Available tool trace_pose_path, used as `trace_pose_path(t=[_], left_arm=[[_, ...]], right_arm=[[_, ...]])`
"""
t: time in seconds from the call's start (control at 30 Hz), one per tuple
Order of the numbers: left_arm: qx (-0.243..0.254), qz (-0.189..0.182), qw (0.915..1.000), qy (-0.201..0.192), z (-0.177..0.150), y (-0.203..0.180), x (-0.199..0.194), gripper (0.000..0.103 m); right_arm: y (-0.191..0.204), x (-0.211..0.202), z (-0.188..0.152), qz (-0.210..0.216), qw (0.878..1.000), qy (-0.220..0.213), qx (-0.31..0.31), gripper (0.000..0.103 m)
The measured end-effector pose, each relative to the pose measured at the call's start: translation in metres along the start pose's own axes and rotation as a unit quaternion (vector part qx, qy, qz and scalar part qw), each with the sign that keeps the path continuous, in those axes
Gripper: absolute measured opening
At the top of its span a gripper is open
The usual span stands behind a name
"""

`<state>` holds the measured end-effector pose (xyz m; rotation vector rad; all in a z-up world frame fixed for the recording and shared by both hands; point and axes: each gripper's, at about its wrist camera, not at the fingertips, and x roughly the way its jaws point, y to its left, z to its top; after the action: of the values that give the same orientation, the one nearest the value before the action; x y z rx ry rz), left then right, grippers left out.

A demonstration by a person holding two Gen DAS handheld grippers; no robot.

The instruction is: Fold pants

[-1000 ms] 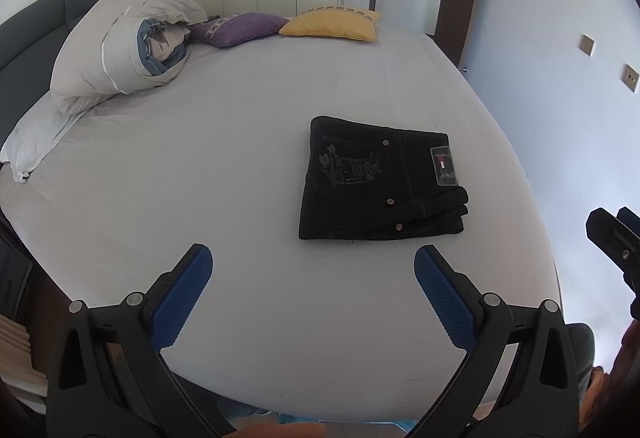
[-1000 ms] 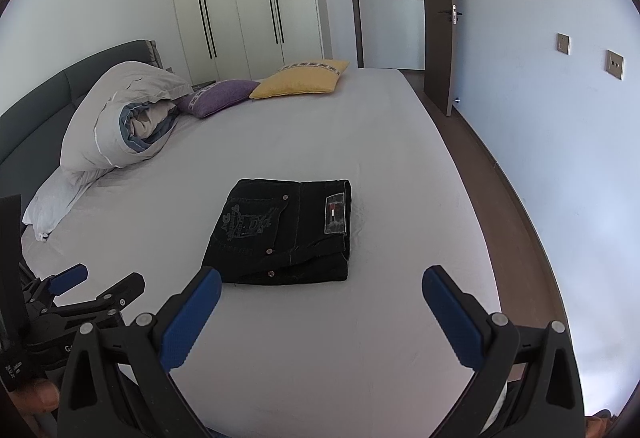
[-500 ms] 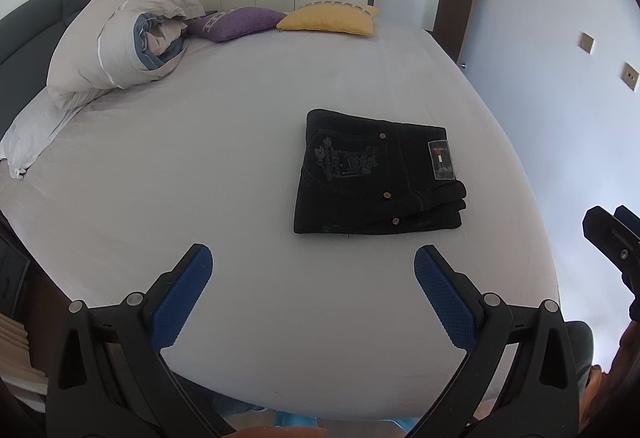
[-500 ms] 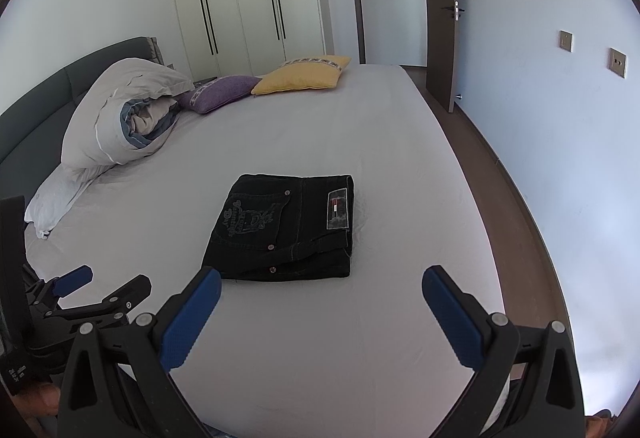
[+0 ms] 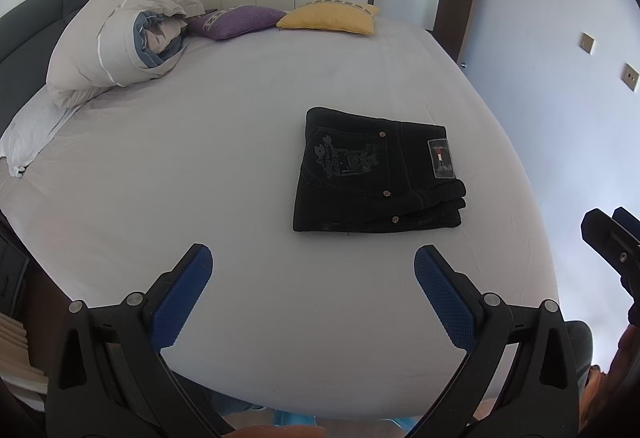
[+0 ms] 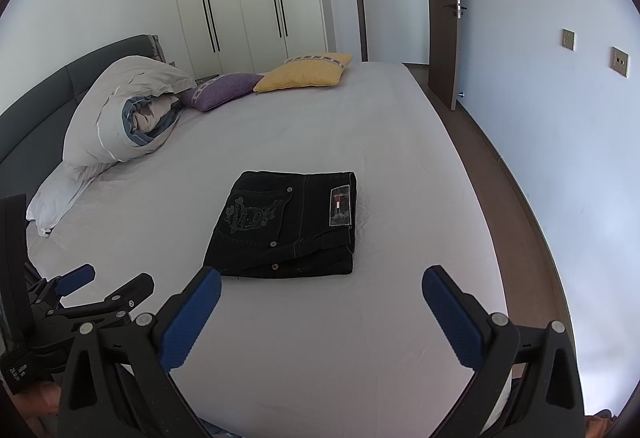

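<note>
The black denim pants (image 5: 376,170) lie folded into a neat square a little right of the middle of the frame, flat on the big bed with the pale grey sheet (image 5: 240,142). On top you can see a stitched back pocket and a small grey label with a red and white mark. The thick folded edge faces the lower right.

Your left claw (image 5: 312,294) sits low in the middle of its view with its two blue pads spread wide. It holds nothing and does not touch the pants. Your right claw (image 6: 322,314) is just the same in its own view: pads wide apart, nothing between them, near the front edge of the pants but not touching.

In the right wrist view, the left claw shows at the lower left. In the left wrist view, a bit of the right claw pokes in at the right edge.

At the upper left lies a rolled-up grey and blue quilt (image 5: 120,42) on a white pillow (image 5: 32,126). Behind it are a purple cushion (image 5: 236,21) and a yellow cushion (image 5: 330,18).
</note>
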<state>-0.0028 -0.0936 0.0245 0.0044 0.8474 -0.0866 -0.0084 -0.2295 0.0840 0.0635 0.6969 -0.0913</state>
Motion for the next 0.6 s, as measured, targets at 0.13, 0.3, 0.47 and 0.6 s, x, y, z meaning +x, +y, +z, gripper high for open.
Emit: trace_pose_path(t=[0.13, 0.3, 0.47, 0.6], left_arm=[[0.001, -0.001, 1.0, 0.001, -0.0022, -0.0014, 0.0004, 0.103], [0.001, -0.003, 1.0, 0.002, -0.0044, -0.0031, 0.0014, 0.103], [0.001, -0.003, 1.0, 0.002, -0.0044, -0.0032, 0.0015, 0.103], [0.0, -0.002, 1.0, 0.002, -0.005, -0.0044, 0.0015, 0.103]], right_arm=[[0.0009, -0.0005, -0.0009, 0.0, 1.0, 0.001, 0.0, 0.103], [0.002, -0.0013, -0.0028, 0.001, 1.0, 0.002, -0.001, 0.103], [0.002, -0.0009, -0.0045, 0.002, 1.0, 0.004, -0.002, 0.103], [0.0008, 0.0, -0.0045, 0.004, 1.0, 0.006, -0.003, 0.103]])
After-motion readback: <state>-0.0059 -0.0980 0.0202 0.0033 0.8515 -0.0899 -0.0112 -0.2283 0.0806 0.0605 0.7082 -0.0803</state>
